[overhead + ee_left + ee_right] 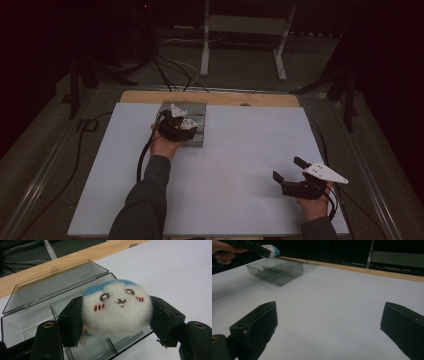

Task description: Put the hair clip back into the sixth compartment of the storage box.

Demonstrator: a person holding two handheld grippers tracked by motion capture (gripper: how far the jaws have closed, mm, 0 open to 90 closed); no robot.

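A round white plush toy (pixel 117 308) with a blue top and a small face sits squeezed between the two black jaws of my left gripper (pixel 117 315), held just above a clear plastic box (pixel 32 315) with dividers and its lid (pixel 57 281) swung back. From above, the left gripper (pixel 181 125) and plush toy (pixel 188 124) hover over the box (pixel 199 107) at the table's far left. The box (pixel 275 271) and plush toy (pixel 272 250) appear far off in the right gripper view. My right gripper (pixel 290 170) rests open and empty at the near right.
A white board (pixel 225 165) covers the table, with a wooden strip (pixel 210 97) along its far edge. Cables (pixel 170 70) and a metal stand (pixel 245 30) lie on the dark floor beyond. A cable trails from the left gripper along the sleeve (pixel 145 200).
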